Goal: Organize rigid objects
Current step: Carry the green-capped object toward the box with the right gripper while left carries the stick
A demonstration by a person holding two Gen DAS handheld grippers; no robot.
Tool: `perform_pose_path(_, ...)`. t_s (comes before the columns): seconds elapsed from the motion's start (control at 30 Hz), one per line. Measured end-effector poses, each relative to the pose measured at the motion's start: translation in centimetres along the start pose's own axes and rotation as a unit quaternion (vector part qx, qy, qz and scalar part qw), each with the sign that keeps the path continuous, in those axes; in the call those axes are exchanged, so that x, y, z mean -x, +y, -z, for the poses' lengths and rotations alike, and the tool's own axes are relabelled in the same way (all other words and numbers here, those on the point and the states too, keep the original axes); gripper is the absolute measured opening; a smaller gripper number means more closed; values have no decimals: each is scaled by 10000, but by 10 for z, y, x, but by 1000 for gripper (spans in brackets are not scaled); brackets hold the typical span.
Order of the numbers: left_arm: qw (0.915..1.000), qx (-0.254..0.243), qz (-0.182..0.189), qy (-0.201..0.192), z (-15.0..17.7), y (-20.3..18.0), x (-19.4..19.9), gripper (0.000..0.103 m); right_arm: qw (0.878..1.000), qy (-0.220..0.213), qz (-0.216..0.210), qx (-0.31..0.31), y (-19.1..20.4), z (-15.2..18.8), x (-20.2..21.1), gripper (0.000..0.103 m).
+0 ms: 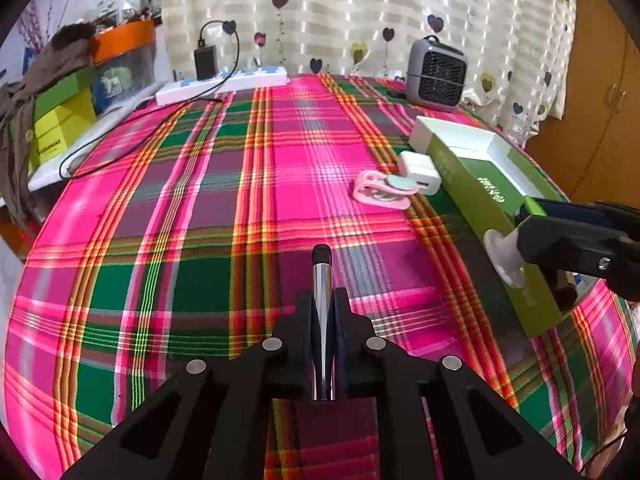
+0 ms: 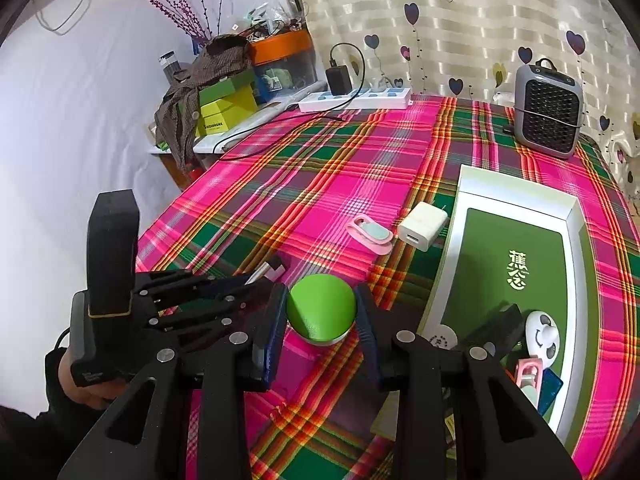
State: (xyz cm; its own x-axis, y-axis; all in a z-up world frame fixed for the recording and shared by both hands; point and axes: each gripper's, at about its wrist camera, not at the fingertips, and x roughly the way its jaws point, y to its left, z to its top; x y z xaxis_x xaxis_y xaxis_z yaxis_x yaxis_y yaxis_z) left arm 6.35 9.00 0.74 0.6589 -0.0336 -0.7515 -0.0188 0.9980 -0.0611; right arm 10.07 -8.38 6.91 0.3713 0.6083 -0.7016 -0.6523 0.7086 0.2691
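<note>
Left wrist view: left tongs [image 1: 323,304] clamped a metal pen [image 1: 322,320].
Right tongs [image 2: 321,316] held a green-topped puck [image 2: 321,312]; charger [image 2: 422,226] and pink clip [image 2: 370,234] stayed outside the green box [image 2: 516,264].

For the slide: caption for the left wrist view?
Left tool shut on a metal pen above the plaid tablecloth.

The plaid-covered table [image 1: 160,240] bears a green box [image 2: 516,264], charger [image 2: 422,226], pink clip [image 2: 370,234], heater [image 2: 548,108].
</note>
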Motion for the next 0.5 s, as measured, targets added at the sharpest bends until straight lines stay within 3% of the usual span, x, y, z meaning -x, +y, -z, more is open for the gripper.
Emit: perform_pose_path(0.5,9987,-51,340,-383,-3,-23,27,10,9998,-159,85,16,1,6,11,35)
